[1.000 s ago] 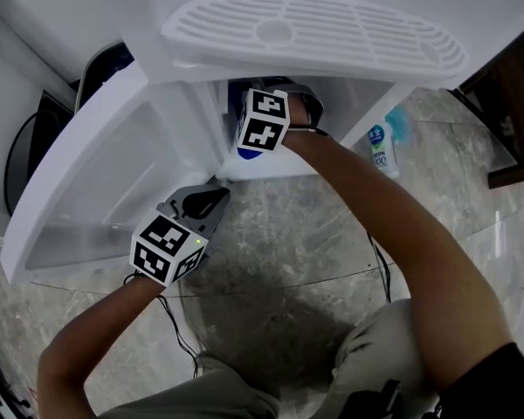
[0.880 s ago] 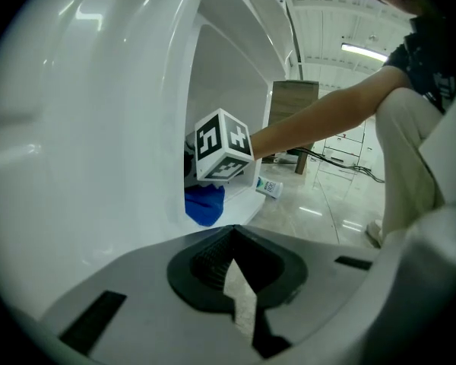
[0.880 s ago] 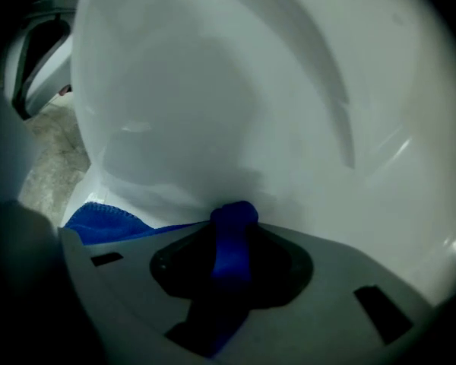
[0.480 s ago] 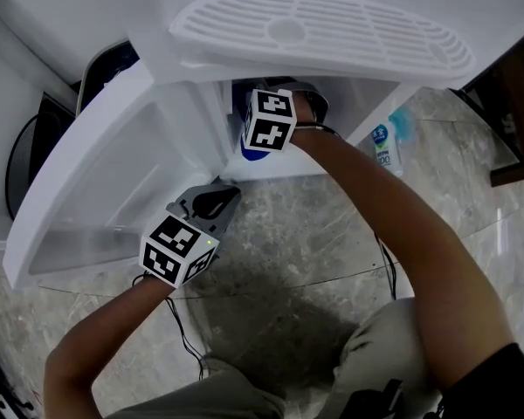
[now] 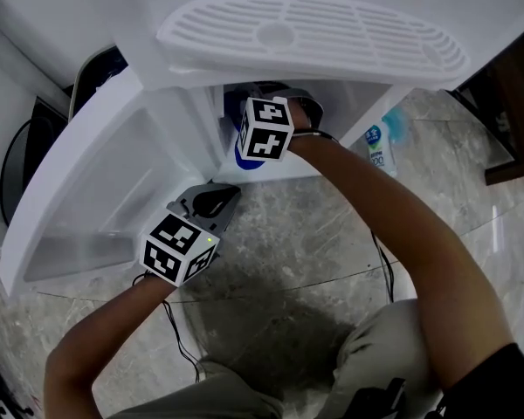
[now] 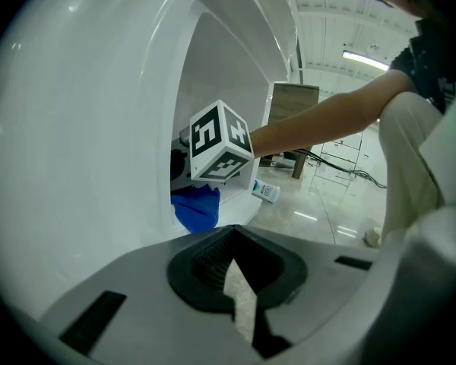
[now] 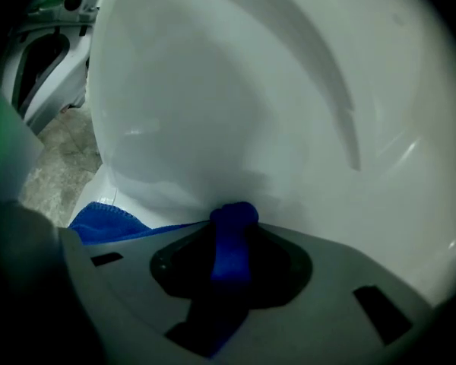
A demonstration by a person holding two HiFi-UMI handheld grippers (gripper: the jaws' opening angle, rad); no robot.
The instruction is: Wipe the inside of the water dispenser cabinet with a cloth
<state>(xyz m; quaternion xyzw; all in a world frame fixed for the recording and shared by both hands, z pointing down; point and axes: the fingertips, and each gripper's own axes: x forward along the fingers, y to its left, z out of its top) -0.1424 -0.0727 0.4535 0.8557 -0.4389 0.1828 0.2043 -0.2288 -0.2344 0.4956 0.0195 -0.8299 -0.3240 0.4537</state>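
The white water dispenser (image 5: 314, 37) stands with its lower cabinet door (image 5: 87, 190) swung open to the left. My right gripper (image 7: 232, 226) reaches into the cabinet; in the head view only its marker cube (image 5: 265, 129) shows, and the jaws are hidden inside. It is shut on a blue cloth (image 7: 229, 243), pressed against the white inner wall (image 7: 251, 112). A fold of the cloth (image 5: 244, 157) hangs at the cabinet's mouth, and the cloth (image 6: 196, 207) shows below the cube. My left gripper (image 5: 214, 197) hovers by the door, shut (image 6: 239, 295) and holding nothing.
A small bottle with a blue label (image 5: 380, 147) stands on the marble floor right of the dispenser. Black cables (image 5: 380, 260) trail over the floor. Dark wooden furniture (image 5: 515, 103) is at the far right, and a dark appliance (image 5: 26, 147) sits behind the open door.
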